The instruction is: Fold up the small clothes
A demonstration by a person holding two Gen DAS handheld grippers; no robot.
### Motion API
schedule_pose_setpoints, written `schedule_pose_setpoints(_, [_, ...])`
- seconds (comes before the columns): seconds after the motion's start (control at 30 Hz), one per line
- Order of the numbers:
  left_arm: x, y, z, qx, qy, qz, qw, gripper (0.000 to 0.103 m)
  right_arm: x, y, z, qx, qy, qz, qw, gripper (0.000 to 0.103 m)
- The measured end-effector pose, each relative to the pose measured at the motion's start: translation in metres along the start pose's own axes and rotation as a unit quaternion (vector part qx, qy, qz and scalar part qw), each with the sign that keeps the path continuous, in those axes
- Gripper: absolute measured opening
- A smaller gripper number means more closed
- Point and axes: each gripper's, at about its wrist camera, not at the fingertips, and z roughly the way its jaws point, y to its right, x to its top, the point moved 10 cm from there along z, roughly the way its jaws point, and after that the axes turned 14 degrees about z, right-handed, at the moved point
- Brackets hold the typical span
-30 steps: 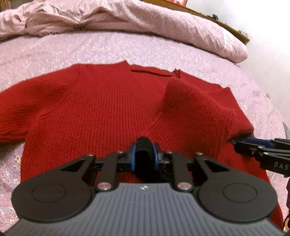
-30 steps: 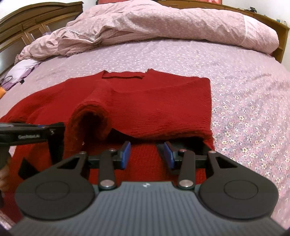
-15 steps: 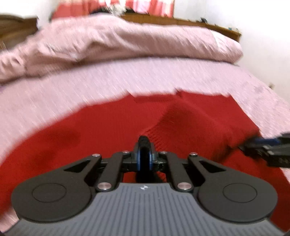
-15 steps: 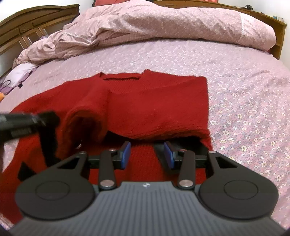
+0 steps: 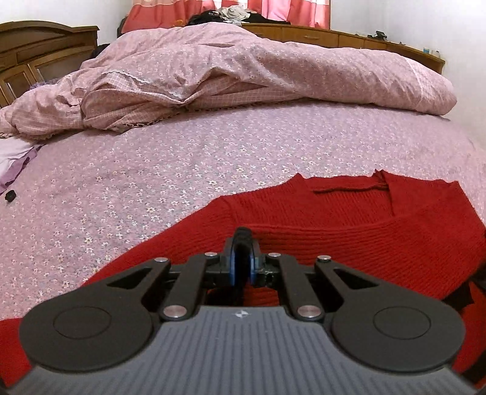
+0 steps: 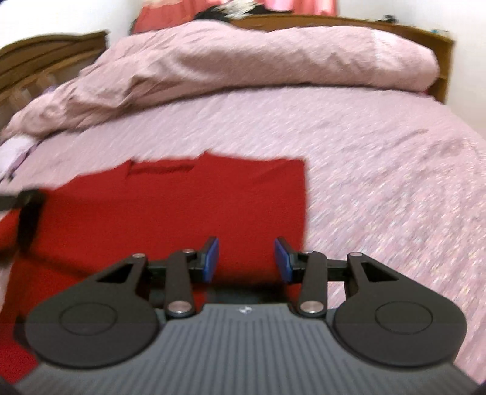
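Red knit sweater [image 5: 349, 231] lies flat on the bed [image 5: 182, 158], on the pink floral sheet, near the front edge of the bed in both views. Neckline faces the far end; in the left wrist view 1 side is folded over the body w/ a long diagonal fold edge running across the front. In the right wrist view the sweater [image 6: 212, 206] shows a straight right edge, sheet bare beside it.

Left tongs [image 5: 241, 261]: closed, blue pads pressed together, no cloth visible btwn them. They hover over the sweater's near part; whether tips touch the knit, can't tell.

Right tongs [image 6: 246, 258]: partly open, 2 blue pads apart, red knit seen thru the gap below them, nothing pinched. They sit over the sweater's lower right corner area, close to its right edge. Right view is motion-blurred.

Far end of bed: crumpled pink duvet [image 5: 243, 70] heaped across the width, well apart from the sweater. Wooden headboard [image 5: 349, 38] behind it, pink-red curtain [image 5: 188, 12] above. Small dark object [image 5: 10, 196] on the sheet at far left, plus a bit of lilac cloth [image 5: 12, 161] near it.
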Motion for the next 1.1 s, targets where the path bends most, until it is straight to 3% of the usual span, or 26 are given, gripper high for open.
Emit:
schedule_pose_setpoints(0.1, [0.001,0.001,0.0,-0.002,0.003,-0.002,1.0,0.01,0.017,0.018,0.021,-0.035,0.011,0.007,0.999,0.057])
schedule_pose_setpoints(0.2, [0.007,0.0,-0.005,-0.002,0.013,-0.003,0.9999,0.01,0.025,0.03,0.046,-0.05,-0.003,0.017,0.999,0.057])
schedule_pose_setpoints(0.27, [0.013,-0.001,-0.007,-0.001,0.021,-0.001,0.9998,0.01,0.024,0.031,0.059,-0.025,-0.018,0.031,0.999,0.056])
schedule_pose_setpoints(0.33, [0.02,-0.002,-0.009,0.001,0.029,0.003,0.9996,0.01,0.022,0.026,0.064,0.001,-0.019,0.023,1.0,0.021])
schedule_pose_setpoints(0.47, [0.025,-0.006,0.005,0.008,0.024,0.012,0.9996,0.01,0.029,0.026,0.054,-0.011,0.019,0.02,1.0,0.016])
schedule_pose_setpoints(0.67, [0.012,-0.003,0.054,0.001,-0.021,0.012,0.9997,0.012,0.024,0.035,0.069,-0.043,0.023,0.006,0.999,0.016])
schedule_pose_setpoints(0.77, [0.006,-0.003,0.065,0.007,-0.026,0.021,0.9994,0.018,0.023,0.036,0.07,-0.049,0.025,-0.004,0.998,0.018])
schedule_pose_setpoints(0.9, [0.005,-0.013,0.062,0.036,-0.03,0.027,0.9986,0.049,0.022,0.035,0.068,-0.059,0.024,-0.018,0.998,0.026])
schedule_pose_setpoints(1.0, [0.005,-0.029,0.051,0.062,-0.033,0.017,0.9974,0.052,0.025,0.035,0.064,-0.066,0.023,-0.018,0.997,0.029])
schedule_pose_setpoints(1.1, [0.004,-0.04,0.034,0.066,-0.03,0.006,0.9973,0.054,0.027,0.032,0.053,-0.063,0.027,-0.005,0.998,0.03])
